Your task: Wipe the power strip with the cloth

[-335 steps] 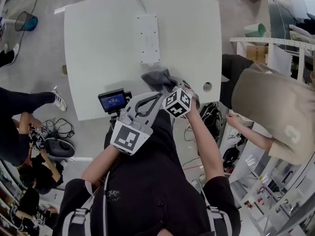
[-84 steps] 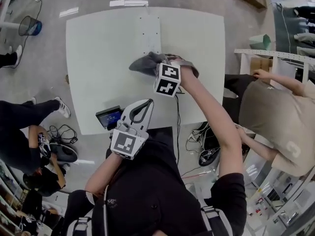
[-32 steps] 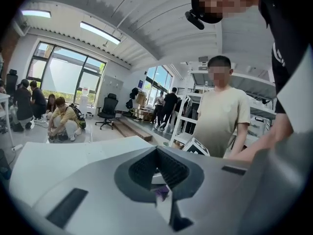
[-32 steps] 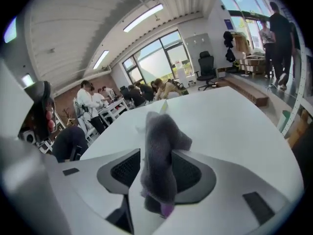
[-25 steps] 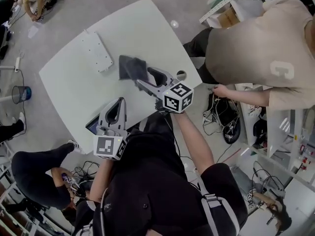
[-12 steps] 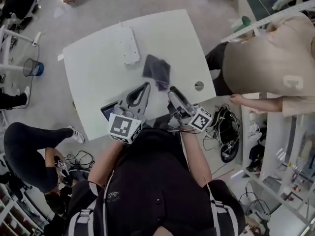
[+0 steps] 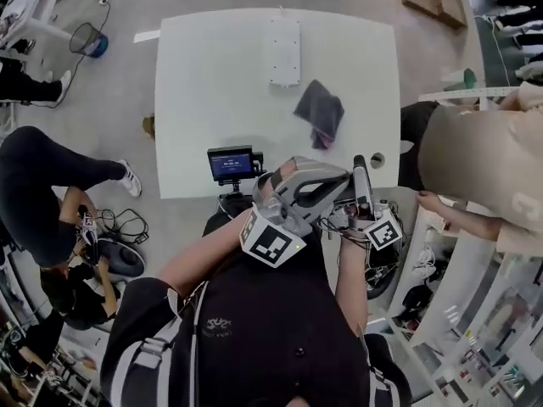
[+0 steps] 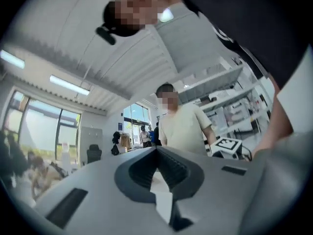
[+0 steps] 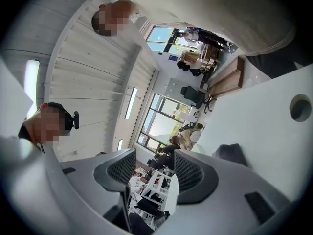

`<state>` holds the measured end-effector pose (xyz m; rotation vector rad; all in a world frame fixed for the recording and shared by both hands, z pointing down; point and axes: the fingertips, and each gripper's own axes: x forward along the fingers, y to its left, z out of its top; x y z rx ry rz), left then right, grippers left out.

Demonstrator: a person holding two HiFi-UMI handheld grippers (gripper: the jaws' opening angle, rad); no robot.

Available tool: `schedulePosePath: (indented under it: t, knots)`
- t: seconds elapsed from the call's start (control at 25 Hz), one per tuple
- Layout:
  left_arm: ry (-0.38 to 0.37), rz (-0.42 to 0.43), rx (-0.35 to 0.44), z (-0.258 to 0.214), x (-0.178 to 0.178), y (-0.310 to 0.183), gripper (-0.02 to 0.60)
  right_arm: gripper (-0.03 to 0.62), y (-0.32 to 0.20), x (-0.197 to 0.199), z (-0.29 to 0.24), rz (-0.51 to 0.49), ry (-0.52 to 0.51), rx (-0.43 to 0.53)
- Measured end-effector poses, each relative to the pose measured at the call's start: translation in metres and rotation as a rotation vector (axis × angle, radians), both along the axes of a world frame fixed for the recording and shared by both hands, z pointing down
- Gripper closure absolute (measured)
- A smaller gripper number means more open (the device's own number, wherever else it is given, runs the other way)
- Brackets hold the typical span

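Observation:
The white power strip (image 7: 282, 52) lies at the far middle of the white table (image 7: 204, 83). The dark grey cloth (image 7: 320, 113) lies crumpled to its right and nearer me, with no gripper touching it; it also shows in the right gripper view as the cloth (image 9: 230, 153). Both grippers hang off the table's near edge, close to my body. My left gripper (image 7: 338, 185) points right with its jaws shut and empty (image 8: 156, 149). My right gripper (image 7: 359, 164) points toward the table, open, with nothing between its jaws (image 9: 154, 168).
A small black device with a lit screen (image 7: 231, 163) sits at the table's near edge. A round hole (image 7: 377, 160) is near the table's right corner. A person in a beige shirt (image 7: 484, 159) stands at the right. Seated people (image 7: 51, 185) and a bin (image 7: 89, 39) are at the left.
The right gripper has drawn back from the cloth, which stays on the table. Both grippers have come off the near edge toward my body, and the left one has swung right beside the right one.

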<state>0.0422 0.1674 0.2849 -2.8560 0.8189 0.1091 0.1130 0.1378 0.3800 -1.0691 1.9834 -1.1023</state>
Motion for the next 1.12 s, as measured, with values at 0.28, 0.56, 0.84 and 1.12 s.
schedulePosePath:
  t: [0.28, 0.56, 0.84, 1.12]
  knots:
    - [0.567, -0.022, -0.543, -0.004, -0.051, -0.054, 0.548, 0.336, 0.004, -0.002, -0.007, -0.004, 0.020, -0.002]
    - [0.184, -0.139, -0.439, 0.023, -0.023, -0.038, 0.548, 0.336, -0.007, -0.002, -0.030, 0.013, 0.149, 0.011]
    - [0.049, 0.057, -0.333, 0.026, 0.046, -0.020, 0.548, 0.336, -0.003, 0.030, -0.039, 0.166, 0.657, 0.065]
    - [0.019, 0.053, -0.377, 0.036, 0.044, -0.030, 0.548, 0.336, -0.011, 0.021, -0.034, 0.181, 0.726, 0.038]
